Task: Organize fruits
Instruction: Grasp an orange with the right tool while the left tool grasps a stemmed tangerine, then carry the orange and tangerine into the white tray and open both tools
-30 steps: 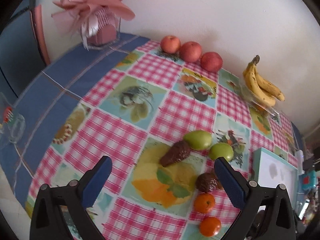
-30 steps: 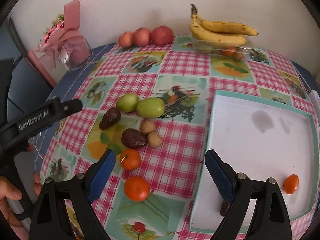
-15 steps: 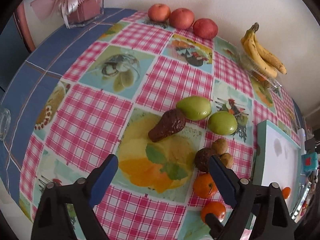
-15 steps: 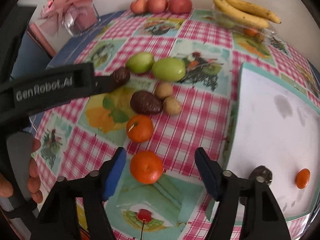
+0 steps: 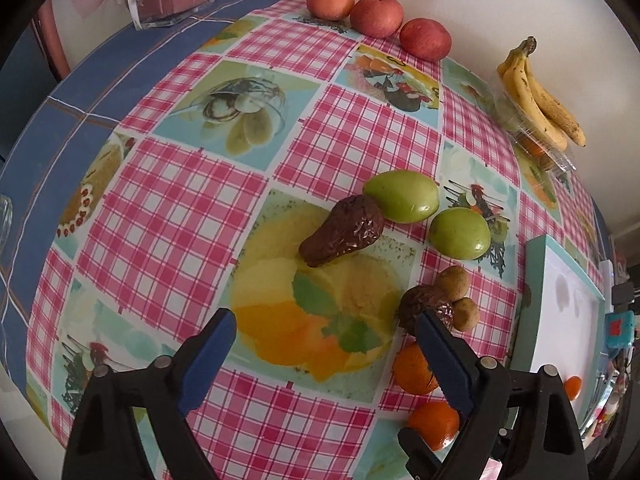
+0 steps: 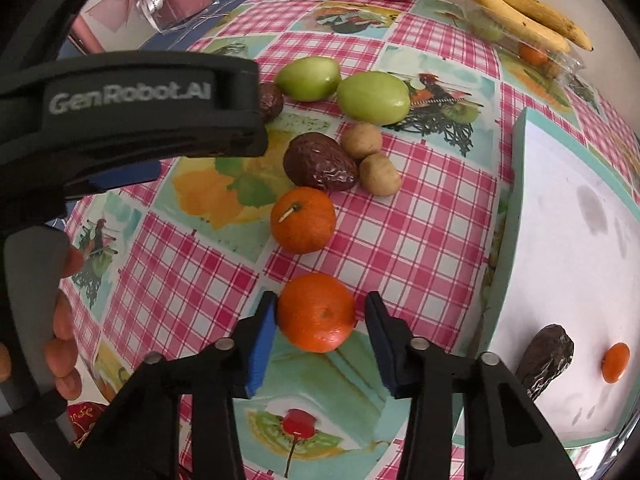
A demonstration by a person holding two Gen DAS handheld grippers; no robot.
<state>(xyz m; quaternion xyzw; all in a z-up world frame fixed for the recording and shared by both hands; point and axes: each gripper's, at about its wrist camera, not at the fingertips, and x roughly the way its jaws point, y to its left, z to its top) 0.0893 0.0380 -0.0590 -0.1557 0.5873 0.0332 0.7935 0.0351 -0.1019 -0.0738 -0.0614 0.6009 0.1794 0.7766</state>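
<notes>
Two blue pads (image 6: 262,342) of right gripper (image 6: 320,338) flanking near orange (image 6: 316,312), jaws partly closed around it, left pad touching the peel, right pad just apart. Second orange (image 6: 303,220) just beyond, then dark fruit (image 6: 320,162) with two small brown fruits (image 6: 376,164) beside. Two green fruits (image 6: 372,98) farther back. Tray (image 6: 516,184) at right holding small orange (image 6: 616,362) and dark fruit. Left gripper (image 5: 324,354) spread wide, empty, hovering over tablecloth (image 5: 168,216) near elongated dark fruit (image 5: 344,230). Apples (image 5: 376,16) and bananas (image 5: 540,96) by wall.
</notes>
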